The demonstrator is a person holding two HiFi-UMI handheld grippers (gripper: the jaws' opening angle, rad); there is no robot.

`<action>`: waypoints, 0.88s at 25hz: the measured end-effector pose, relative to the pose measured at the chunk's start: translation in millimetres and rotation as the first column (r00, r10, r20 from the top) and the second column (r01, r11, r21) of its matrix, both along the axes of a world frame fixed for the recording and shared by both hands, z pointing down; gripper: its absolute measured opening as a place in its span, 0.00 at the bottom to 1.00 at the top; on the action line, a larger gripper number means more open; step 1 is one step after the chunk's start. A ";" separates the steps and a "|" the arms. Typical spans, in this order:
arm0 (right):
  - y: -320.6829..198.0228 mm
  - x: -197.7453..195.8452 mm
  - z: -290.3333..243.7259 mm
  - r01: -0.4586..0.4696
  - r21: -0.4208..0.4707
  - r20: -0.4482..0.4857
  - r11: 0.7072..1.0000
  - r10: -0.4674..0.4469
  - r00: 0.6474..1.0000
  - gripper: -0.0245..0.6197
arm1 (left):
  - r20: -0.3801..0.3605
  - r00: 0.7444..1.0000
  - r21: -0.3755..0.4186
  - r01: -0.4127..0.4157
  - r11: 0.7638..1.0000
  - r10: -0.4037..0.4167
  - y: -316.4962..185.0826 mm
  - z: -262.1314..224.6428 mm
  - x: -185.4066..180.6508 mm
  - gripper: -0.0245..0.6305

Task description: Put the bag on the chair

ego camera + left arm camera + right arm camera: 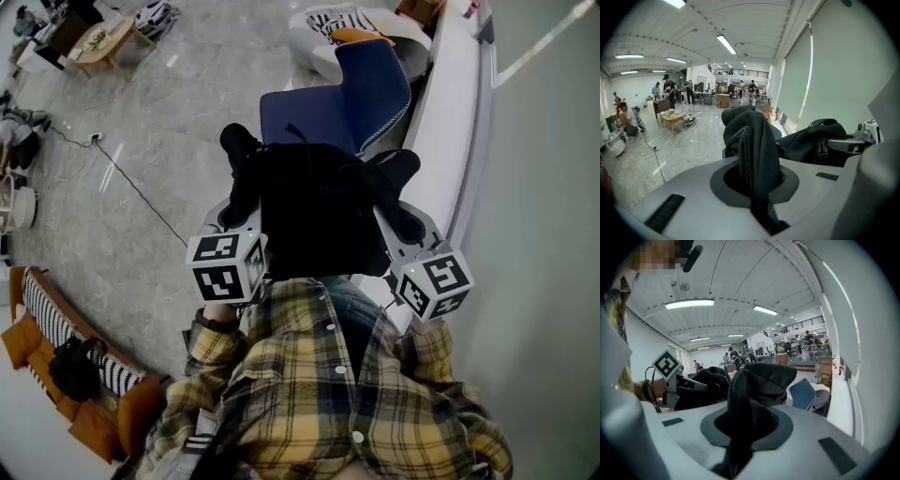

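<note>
Head view, centre: I hold the black bag [314, 220] up between both claws, just below the blue chair [314, 112] at upper middle of frame. The bag overlaps the seat's front edge; whether they touch I cannot tell.

L gripper [239, 208], at bag's left side: jaws clenched on a fold of bag fabric w/ a zipper running along it.

R gripper [401, 214], at bag's right side: jaws clamped on a bunched fold of the same bag.

Left of frame: grey floor [169, 122] w/ a black cable [131, 183].
</note>
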State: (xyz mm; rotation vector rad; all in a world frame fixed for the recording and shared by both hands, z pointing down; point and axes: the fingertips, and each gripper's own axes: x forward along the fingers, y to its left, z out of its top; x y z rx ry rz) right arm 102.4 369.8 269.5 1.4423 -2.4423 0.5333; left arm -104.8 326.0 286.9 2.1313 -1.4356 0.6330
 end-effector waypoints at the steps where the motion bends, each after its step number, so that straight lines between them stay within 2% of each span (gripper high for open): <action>1: 0.0 2.5 0.5 0.002 0.000 0.002 1.000 -0.002 1.000 0.13 | 0.001 1.000 0.001 0.002 1.000 -0.002 0.4 0.6 2.3 0.10; 16: 19.9 11.8 -0.5 0.012 0.002 0.039 1.000 -0.012 0.999 0.13 | -0.001 1.000 0.017 0.025 1.000 -0.025 26.8 -1.3 8.1 0.10; 22: 4.7 8.0 6.7 0.010 -0.010 0.046 1.000 -0.010 0.999 0.13 | 0.005 1.000 0.010 0.023 1.000 -0.023 8.7 5.4 4.5 0.10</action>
